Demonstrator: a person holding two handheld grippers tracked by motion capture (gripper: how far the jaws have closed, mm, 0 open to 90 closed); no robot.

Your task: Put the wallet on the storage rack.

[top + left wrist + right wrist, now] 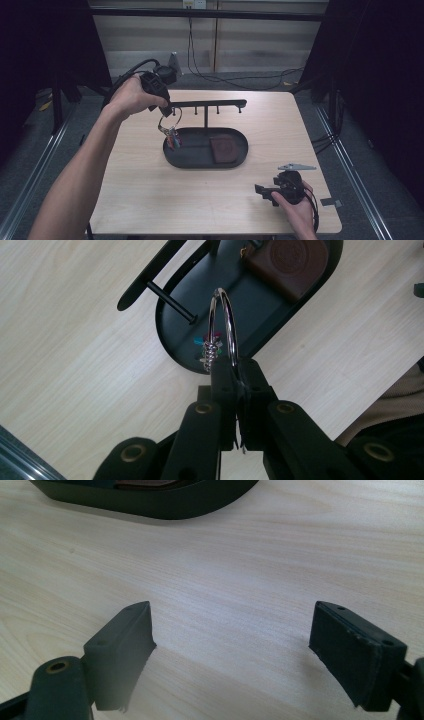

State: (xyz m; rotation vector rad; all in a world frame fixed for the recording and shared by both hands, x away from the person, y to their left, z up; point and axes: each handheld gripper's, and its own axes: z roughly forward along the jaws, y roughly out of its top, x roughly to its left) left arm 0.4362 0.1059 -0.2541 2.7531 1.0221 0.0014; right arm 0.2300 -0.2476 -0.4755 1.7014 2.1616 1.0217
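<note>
At the far left end of the black key stand (205, 106), the left gripper (167, 111) hangs a key ring (223, 325) in the air, its jaws clenched on the lower arc of the polished steel hoop. From the ring dangles a small bunch of keys with coloured heads (172, 137), red, blue and green, just over the left end of the stand's oval tray (200, 161). The step in hand looks like hooking the ring onto one of the short pegs under the stand's crossbar; the nearest peg (170, 302) is a thin dark rod with a small knob at its tip, just beside the hoop but not yet through it. The next move, I judge, calls for lining the open hoop up with that tip and sliding it along the peg before letting go, since the smooth ring could slip or swing. A brown leather pouch with an embossed round stamp (224, 148) lies in the tray's right half. On the pale wood-grain table (150, 190), the right gripper (261, 190) rests near the right front corner, jaws released and wide apart, holding nothing.
</note>
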